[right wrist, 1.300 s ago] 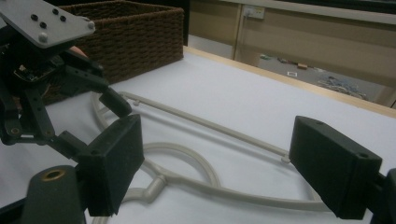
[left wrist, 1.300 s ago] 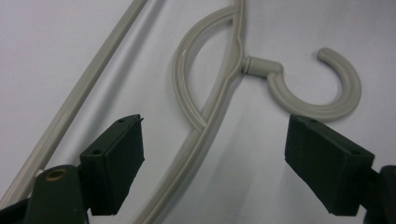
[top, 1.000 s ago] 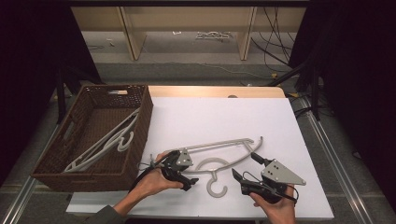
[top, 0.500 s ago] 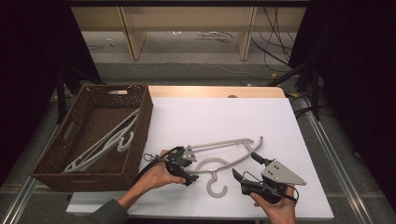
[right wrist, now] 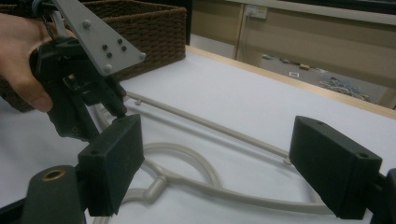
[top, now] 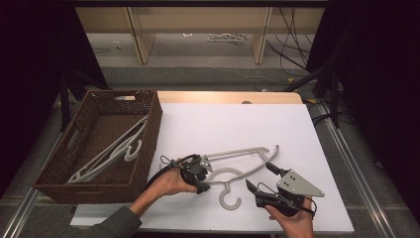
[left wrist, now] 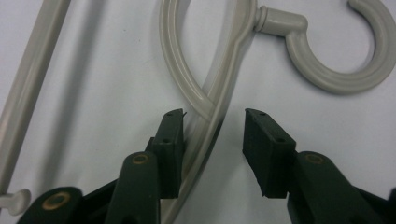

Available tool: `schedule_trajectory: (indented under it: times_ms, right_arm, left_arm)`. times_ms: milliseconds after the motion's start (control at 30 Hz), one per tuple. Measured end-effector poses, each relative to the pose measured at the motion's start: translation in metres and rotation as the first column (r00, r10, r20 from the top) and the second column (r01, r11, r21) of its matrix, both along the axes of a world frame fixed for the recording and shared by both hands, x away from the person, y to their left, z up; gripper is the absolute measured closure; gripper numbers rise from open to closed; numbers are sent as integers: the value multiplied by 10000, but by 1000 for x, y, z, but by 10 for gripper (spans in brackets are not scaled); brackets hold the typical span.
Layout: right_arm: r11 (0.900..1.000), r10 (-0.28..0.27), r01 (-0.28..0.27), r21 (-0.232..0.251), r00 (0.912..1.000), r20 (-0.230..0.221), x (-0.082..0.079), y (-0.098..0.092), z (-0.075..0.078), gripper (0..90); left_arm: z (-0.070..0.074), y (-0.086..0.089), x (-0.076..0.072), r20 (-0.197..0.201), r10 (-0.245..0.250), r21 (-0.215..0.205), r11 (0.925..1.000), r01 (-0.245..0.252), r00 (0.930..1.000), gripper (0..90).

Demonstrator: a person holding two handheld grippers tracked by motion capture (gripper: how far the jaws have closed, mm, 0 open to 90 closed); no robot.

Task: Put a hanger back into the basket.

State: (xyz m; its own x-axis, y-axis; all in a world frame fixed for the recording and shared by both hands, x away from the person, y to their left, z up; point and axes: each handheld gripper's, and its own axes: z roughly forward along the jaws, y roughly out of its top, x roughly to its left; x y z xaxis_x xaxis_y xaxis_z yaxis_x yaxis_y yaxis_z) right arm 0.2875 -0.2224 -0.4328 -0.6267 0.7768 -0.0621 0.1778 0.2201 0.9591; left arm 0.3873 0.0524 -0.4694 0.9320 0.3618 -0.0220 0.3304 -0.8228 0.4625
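The hanger [top: 237, 168] lies on the white table [top: 297, 134], just right of the basket [top: 64, 173]. The left gripper [left wrist: 212, 135] has just been closing, its jaws straddling the hanger's arm, one pad touching. The right gripper [right wrist: 229, 172] hovers nearby, jaws spread wide.

Grey plastic coat hanger [top: 236, 166] lay flat on the white table [top: 257, 124] — hook [top: 229, 198] toward the near edge, straight bar farther back. One shoulder arm curved into a loop beside the neck. It lay just right of the brown wicker basket [top: 148, 148] — apart from it.
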Motion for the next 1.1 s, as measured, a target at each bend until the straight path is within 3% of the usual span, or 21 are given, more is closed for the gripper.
schedule_trajectory:
  times_ms: [33,67,100,133,200,267,433,533,567,633,667,700,733,1100]
  right_arm:
    - [9999,-1,-1,-120,9999,-154,-1,-1,1,187]
    - [10000,11,-11,11,10000,-33,0,0,0,187]
    - [9998,-48,43,-219,9998,-212,-2,-1,2,187]
    - [10000,-5,5,-45,10000,-41,-1,0,0,187]
    - [10000,15,-16,-56,9995,-325,-2,1,0,187]
    - [10000,-19,16,-75,9995,-302,-2,1,0,188]
    - [9999,-53,51,-153,9999,-136,-1,1,0,190]
    - [9999,-15,13,-148,9999,-125,0,2,0,191]
    - [9999,110,-109,18,9990,-426,-1,3,-1,191]
    - [9999,126,-125,28,9992,-380,-1,3,-1,193]
    - [9997,29,-36,-240,9995,-301,-1,1,1,194]
    - [9999,57,-59,-129,9998,-188,0,2,0,194]
    - [9999,138,-136,54,9990,-424,-1,3,-1,194]
    - [9999,139,-136,94,9991,-404,0,3,0,195]
  left_arm:
    - [0,0,2,-47,-78,-18,10000,78,10000,607]
    - [0,0,3,-201,-15,43,10000,16,9998,615]
    - [0,-1,5,-343,-3,43,10000,5,9994,620]
    - [1,-1,7,-428,-55,125,9999,60,9991,624]
    - [2,-4,11,-525,-198,317,9993,215,9984,637]
    - [4,-7,11,-386,-476,822,9953,506,9981,643]
    - [5,-12,9,-263,-402,1168,9922,430,9988,652]
    - [6,-14,9,-247,-394,1284,9908,422,9989,658]
    - [6,-15,9,-230,-484,1331,9898,511,9986,666]
    - [6,-14,9,-252,-548,1295,9899,576,9982,674]
    - [6,-14,9,-249,-510,1299,9901,538,9984,681]
    - [6,-14,9,-222,-489,1304,9901,514,9986,686]
    - [6,-15,8,-217,-529,1368,9890,554,9984,690]
    - [7,-17,8,-164,-916,1435,9853,930,9957,748]
